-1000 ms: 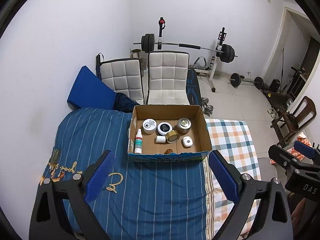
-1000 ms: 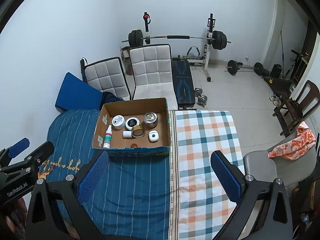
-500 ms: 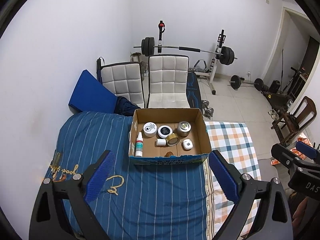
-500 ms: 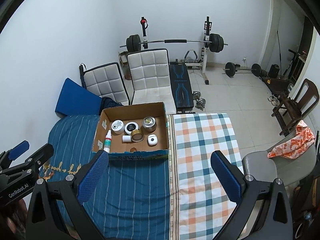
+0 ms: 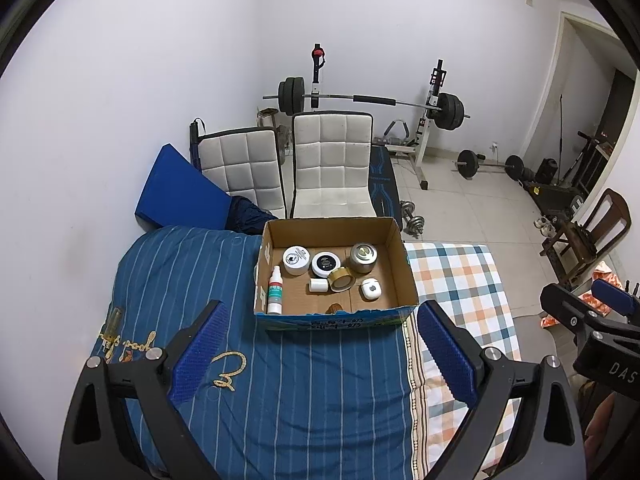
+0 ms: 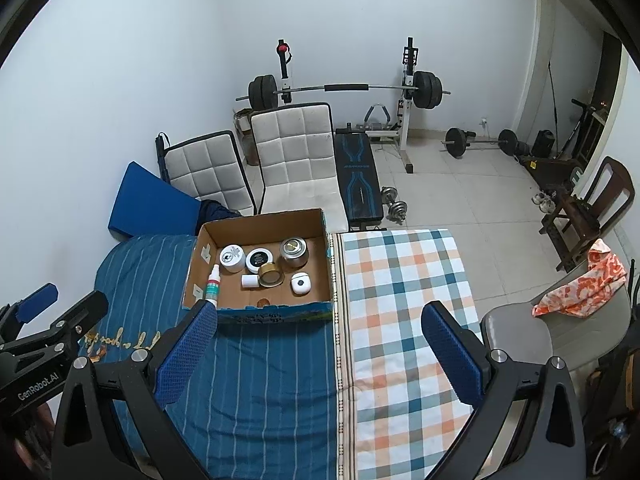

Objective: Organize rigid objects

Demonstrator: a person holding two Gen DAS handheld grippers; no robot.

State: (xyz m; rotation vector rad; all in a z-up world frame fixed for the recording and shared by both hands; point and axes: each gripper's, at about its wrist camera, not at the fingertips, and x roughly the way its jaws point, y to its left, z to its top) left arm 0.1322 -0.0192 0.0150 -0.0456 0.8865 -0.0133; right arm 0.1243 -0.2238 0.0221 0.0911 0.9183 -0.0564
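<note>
Both tongs (image 5: 320, 338) (image 6: 320, 344) gape, cardboard box (image 5: 336, 318) beyond.

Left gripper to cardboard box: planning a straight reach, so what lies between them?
In the left wrist view, only bare blue striped bedding lies between the open left gripper and the cardboard box.

Box (image 5: 336, 316): on bed (image 5: 280, 400), before two chairs (image 5: 332, 168).
Inside box: spray bottle (image 5: 275, 290) left, jars (image 5: 296, 260) behind, tape roll (image 5: 340, 279) centre.
</note>
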